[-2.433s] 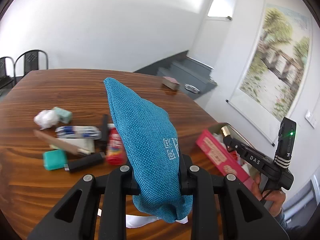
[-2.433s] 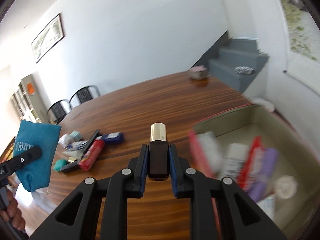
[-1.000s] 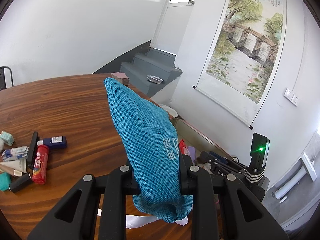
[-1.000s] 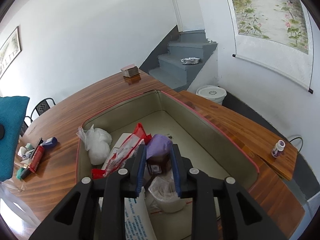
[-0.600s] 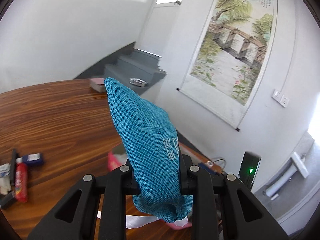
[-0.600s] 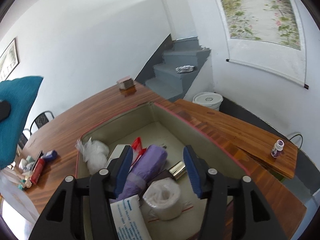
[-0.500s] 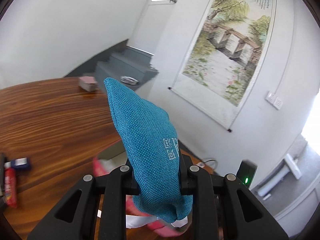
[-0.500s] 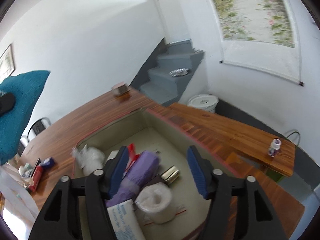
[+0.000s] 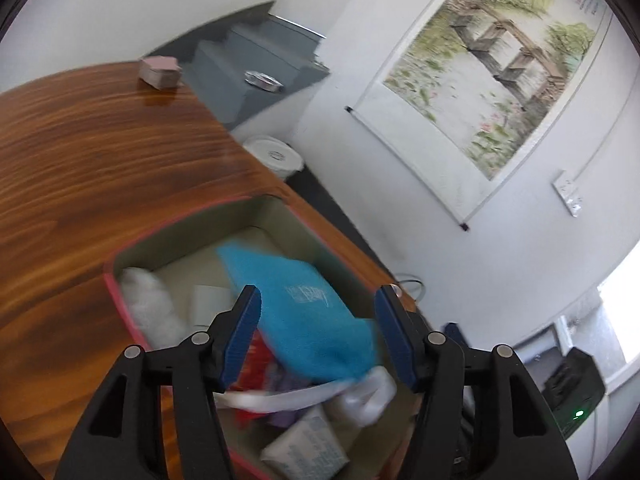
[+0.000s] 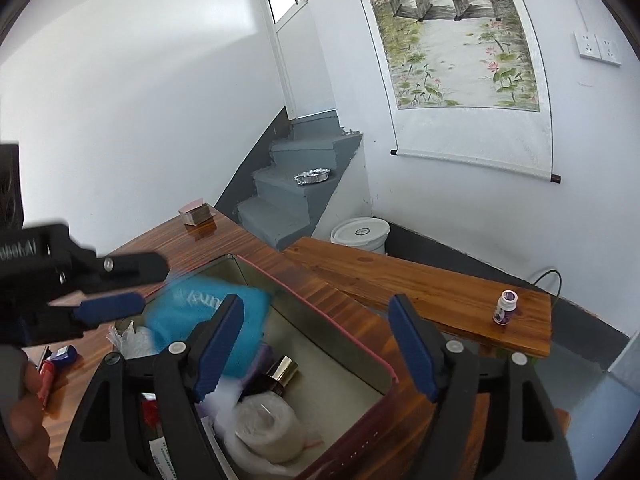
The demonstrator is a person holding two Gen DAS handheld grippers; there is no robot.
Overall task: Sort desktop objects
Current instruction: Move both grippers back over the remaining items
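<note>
A: Teal woven cloth, that pouch [image 9: 308, 316]. It sits between the left gripper [image 9: 318, 336]'s blue pads, but the jaws are opening and neither pad presses on it. It is let go, blurred, above the contents of the red-rimmed box [image 9: 172, 224].

B: And the right gripper [image 10: 316, 344]?

A: Its jaws are opening too, with nothing between them. Below them in the box lie a white roll [image 10: 268, 428] and a dark bottle with a gold cap [image 10: 280, 372], touched by neither pad.

B: How would the pouch handle if it had to be taken up again?

A: Probably soft and light: coarse fabric that sags and folds, nothing to break, rough enough not to slip. A pinch across its narrower end, near the white ribbon [image 9: 280, 398] trailing from it, looks the surest hold; a grip on the flat middle might only bunch the cloth.

B: Anything left outside the box?

A: In the right wrist view a few small items [image 10: 56, 360] lie on the wooden table [image 10: 224, 244] to the left, too small to name fully. Farther off, a small pink box [image 10: 196, 212] stands near the table's far edge, and a little purple-labelled bottle [image 10: 506, 306] stands on a separate plank [image 10: 420, 284]. Beyond are grey steps [image 10: 304, 184] and a scroll painting [image 10: 456, 40] on the wall.
</note>
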